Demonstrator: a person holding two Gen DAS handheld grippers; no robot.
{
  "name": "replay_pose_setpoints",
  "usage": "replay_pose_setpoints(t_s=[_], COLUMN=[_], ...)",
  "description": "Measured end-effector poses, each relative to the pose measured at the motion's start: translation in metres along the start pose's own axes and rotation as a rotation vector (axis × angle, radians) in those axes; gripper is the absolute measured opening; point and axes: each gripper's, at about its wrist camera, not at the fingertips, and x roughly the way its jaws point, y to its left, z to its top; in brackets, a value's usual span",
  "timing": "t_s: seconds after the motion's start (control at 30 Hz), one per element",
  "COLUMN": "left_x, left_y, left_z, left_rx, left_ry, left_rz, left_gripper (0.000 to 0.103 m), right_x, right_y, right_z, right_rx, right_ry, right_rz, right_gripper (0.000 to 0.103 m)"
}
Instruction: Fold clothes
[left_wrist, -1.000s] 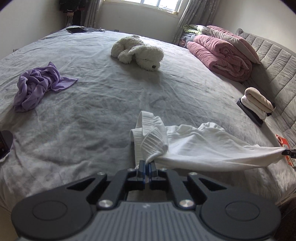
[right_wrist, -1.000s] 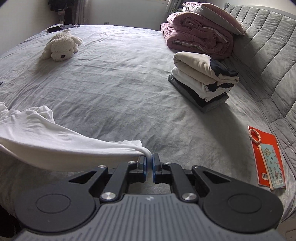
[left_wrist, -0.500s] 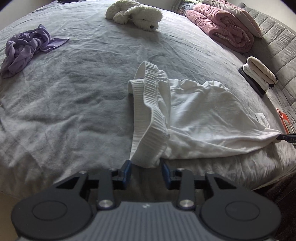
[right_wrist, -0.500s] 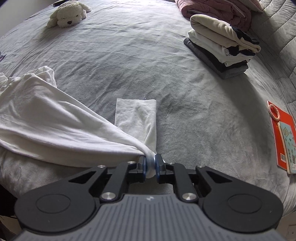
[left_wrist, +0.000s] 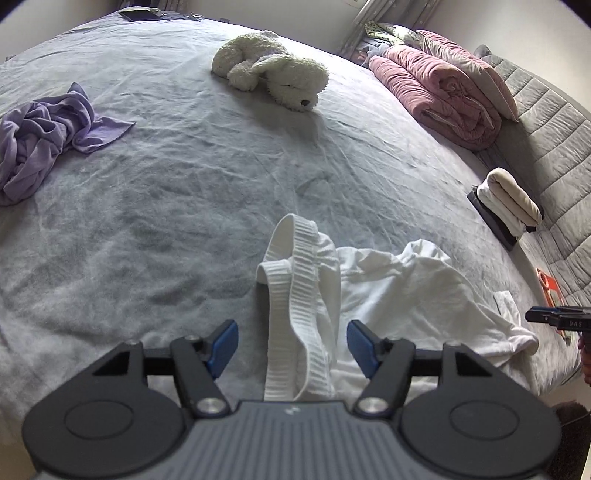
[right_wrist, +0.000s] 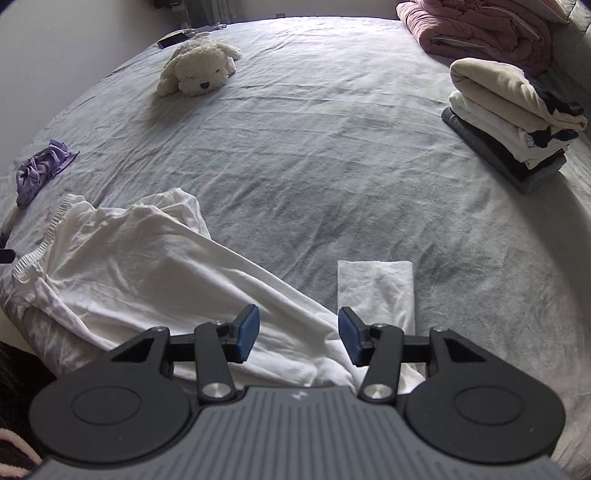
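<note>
Left wrist view: left gripper (left_wrist: 291, 341) jaws wide apart, white garment (left_wrist: 388, 295) lying slack on bed (left_wrist: 184, 206) near front edge, ribbed waistband (left_wrist: 299, 302) between fingers, not clamped. Right wrist view: right gripper (right_wrist: 298, 332) also apart, garment's other end beneath it, near front edge. Folded stack (right_wrist: 513, 122) by bed's right edge; purple cloth (left_wrist: 48, 136) at left edge.

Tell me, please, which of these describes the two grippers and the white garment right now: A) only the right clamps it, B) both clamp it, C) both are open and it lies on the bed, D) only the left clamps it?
C: the left gripper and the right gripper both stand with jaws wide apart, and the white garment lies loose on the bed.
</note>
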Motion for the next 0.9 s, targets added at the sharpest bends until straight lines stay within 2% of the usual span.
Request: replay_pose_setpoints(t_s=[0.27,0.53,0.63,0.67,0.77,0.9], left_x=[0.047,0.087,0.088,0.087,0.088,0.095], left_y=[0.043,0.066,0.069,0.07,0.063,0.046], left_z=[0.037,0.052,0.055,0.055,0.059,0.063], left_rx=[-0.341,-0.489,-0.469,-0.447,-0.315,-0.123], left_ry=[0.055,0.119,0.089,0.08,0.084,0.102], left_rz=[-0.148,-0.193,-0.171,-0.154,-0.118,-0.101], left_gripper=[0.066,0.067,0.061,0.056,0.05,0.053], right_x=[0.034,0.062,0.072,0.076,0.085,0.094], right_y=[0.018,0.018,0.018,0.018,0.018,0.021], right_z=[0.029,0.046,0.053,0.055,0.06,0.063], right_rx=[0.012,0.084,0.112,0.121,0.144,0.14], right_ry=[-0.003,-0.009,-0.012,-0.012,-0.014,-0.008], right_rz=[0.056,0.121,0.145,0.153,0.177,0.2], right_gripper=[0.052,0.052,0.052,0.052,0.052,0.052])
